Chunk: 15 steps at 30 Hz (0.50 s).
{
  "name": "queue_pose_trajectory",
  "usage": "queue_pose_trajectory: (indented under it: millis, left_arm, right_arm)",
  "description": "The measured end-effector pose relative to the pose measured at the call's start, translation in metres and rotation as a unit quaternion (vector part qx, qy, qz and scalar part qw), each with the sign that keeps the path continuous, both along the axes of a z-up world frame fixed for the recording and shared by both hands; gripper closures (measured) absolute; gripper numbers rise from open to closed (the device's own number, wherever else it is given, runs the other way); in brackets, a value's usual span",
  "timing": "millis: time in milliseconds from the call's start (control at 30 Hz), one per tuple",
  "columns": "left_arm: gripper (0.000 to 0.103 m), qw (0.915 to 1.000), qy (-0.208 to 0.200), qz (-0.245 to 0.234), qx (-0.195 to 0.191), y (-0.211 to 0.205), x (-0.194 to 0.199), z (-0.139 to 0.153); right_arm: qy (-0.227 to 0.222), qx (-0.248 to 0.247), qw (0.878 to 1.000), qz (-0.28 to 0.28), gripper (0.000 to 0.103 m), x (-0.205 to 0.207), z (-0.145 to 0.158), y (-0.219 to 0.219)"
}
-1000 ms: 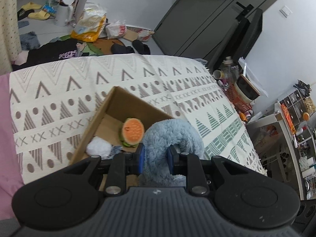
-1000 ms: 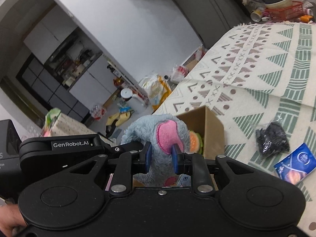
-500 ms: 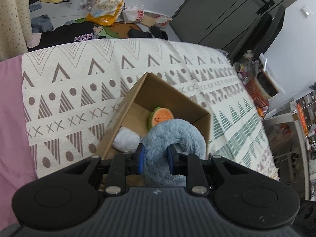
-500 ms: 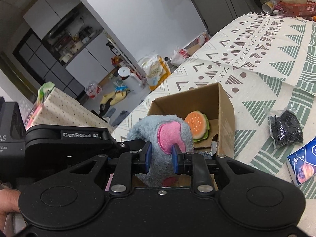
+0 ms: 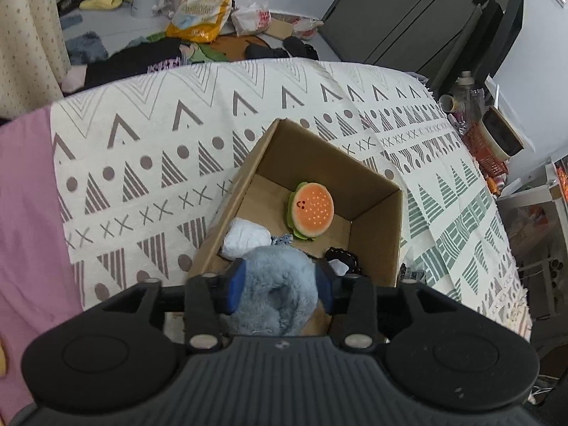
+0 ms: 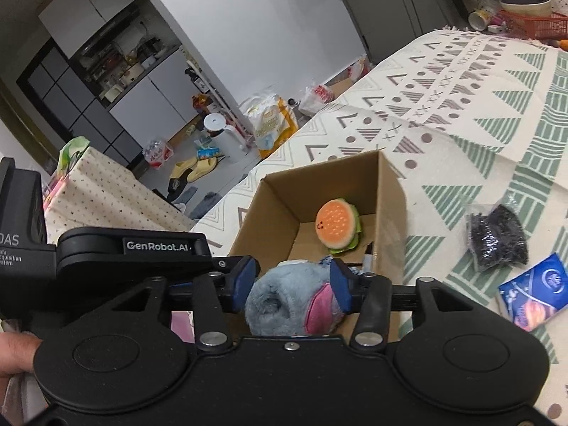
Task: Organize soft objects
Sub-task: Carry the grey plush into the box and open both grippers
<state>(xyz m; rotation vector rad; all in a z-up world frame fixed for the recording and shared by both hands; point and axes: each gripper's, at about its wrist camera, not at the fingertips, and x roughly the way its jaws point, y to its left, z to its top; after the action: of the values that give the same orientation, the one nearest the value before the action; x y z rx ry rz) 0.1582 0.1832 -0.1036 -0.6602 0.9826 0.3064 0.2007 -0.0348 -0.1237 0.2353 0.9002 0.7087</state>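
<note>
Left gripper [image 5: 280, 285] and right gripper [image 6: 293, 284] both spread wide around blue plush [image 5: 275, 291], over cardboard box [image 5: 376, 248], burger toy [image 5: 312, 209] inside.

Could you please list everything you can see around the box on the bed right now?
Cardboard box: one, brown, open, on the patterned bedspread.
Hamburger plush: one, orange and green, inside the box.
White soft item: one, inside the box.
Grey-blue plush toy: one, pink ear, at the box's near end.
Black bagged item: one, on the bedspread.
Blue packet: one, beside the bag.
Left gripper: jaws spread around the plush.
Right gripper: jaws spread likewise.
</note>
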Motion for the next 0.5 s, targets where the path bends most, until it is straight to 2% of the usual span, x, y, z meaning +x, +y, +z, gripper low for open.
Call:
queue_pose_trajectory:
  millis: [167, 333, 500]
  left_arm:
    - [0.038, 0.9992, -0.006, -0.005, 0.039, -0.01, 0.0, 0.012]
    - [0.034, 0.9983, -0.008, 0.001, 0.058, -0.017, -0.002, 0.022]
    - [0.033, 0.9974, -0.011, -0.007, 0.071, -0.027, -0.006, 0.029]
  right_arm:
    - [-0.015, -0.001, 1.0, -0.012, 0.044, 0.001, 0.013, -0.015]
    - [-0.022, -0.016, 0.999, -0.03, 0.037, 0.004, 0.018, -0.031]
    - [-0.01, -0.031, 0.998, -0.062, 0.035, 0.011, 0.019, -0.052]
